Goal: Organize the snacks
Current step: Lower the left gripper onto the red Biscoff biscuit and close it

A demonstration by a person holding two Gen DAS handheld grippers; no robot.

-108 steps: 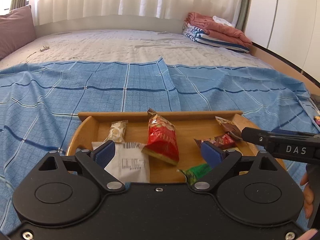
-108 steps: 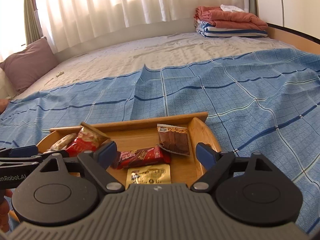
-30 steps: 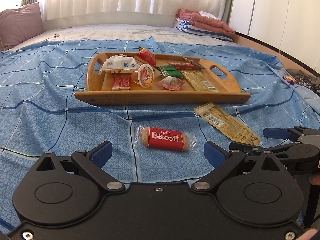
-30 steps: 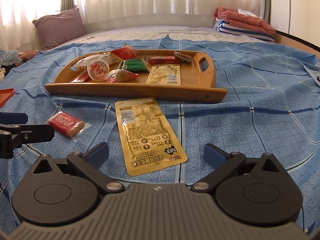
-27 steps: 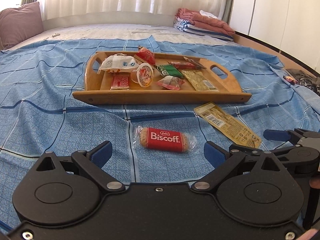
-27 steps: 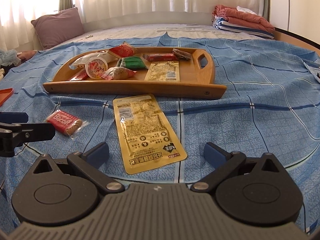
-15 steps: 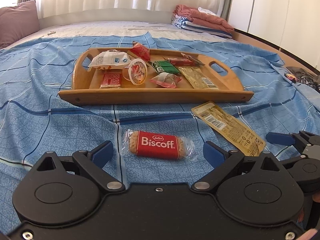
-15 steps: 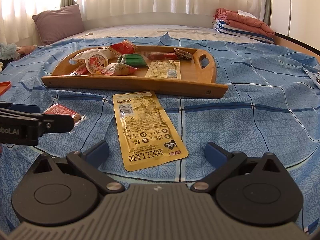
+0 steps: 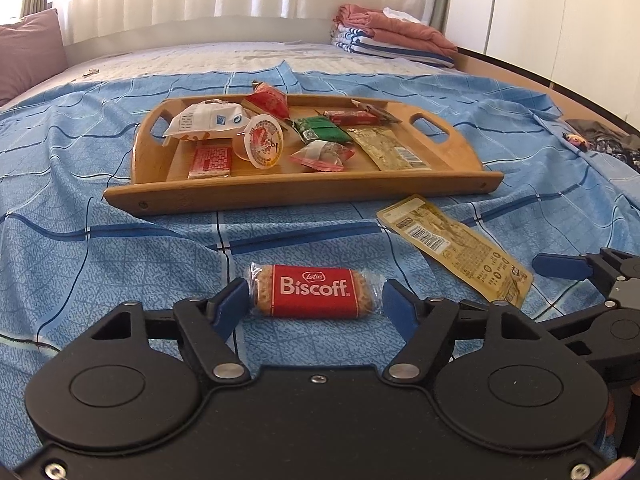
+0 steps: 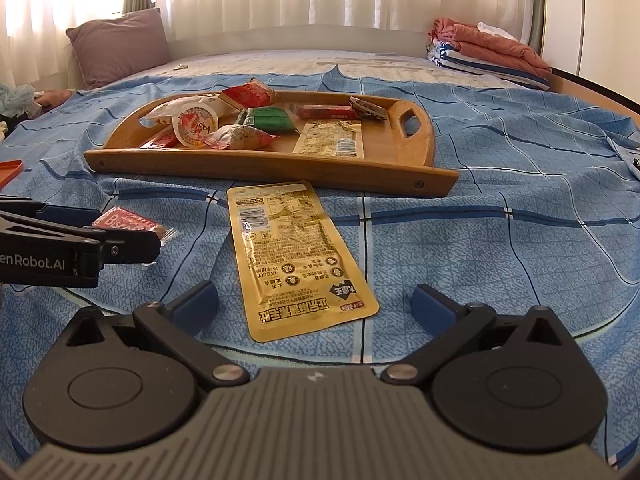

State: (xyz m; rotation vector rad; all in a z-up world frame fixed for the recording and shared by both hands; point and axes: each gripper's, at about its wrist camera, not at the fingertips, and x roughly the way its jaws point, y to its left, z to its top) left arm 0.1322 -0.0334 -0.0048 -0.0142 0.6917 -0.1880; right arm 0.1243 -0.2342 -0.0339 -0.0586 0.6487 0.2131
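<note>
Left gripper (image 9: pixel 312 304): your jaws were spread wide around the Biscoff biscuit (image 9: pixel 314 290), one blue finger at each crimped end, gripping nothing.
Right gripper (image 10: pixel 314 308): yours stood wide apart and empty over the near end of the yellow sachet (image 10: pixel 294 256).
Landmark: the wooden tray (image 9: pixel 304 192) sat on the blue checked blanket (image 9: pixel 100 240).
Biscoff biscuit: it lay flat on the blanket, on your side of the tray's front rail and well short of it.
Yellow sachet: it lay flat just in front of the tray's front rail, toward the tray's right end.
Risk, biscuit: if you closed too hard on the ends, the biscuit would probably snap; a light close might catch only the slippery wrapper tails and let it slide out.
Risk, sachet: it was thin and flat, so your fingers would likely pinch blanket with it or skate over the top.
Risk, tray: a low carry could knock the front rail.
Count outside the tray: two, one biscuit and one sachet.
Count inside the tray: about nine packets, including one round jelly cup (image 9: pixel 264 142), one green packet (image 9: pixel 320 130) and a second yellow sachet (image 9: pixel 386 148).
</note>
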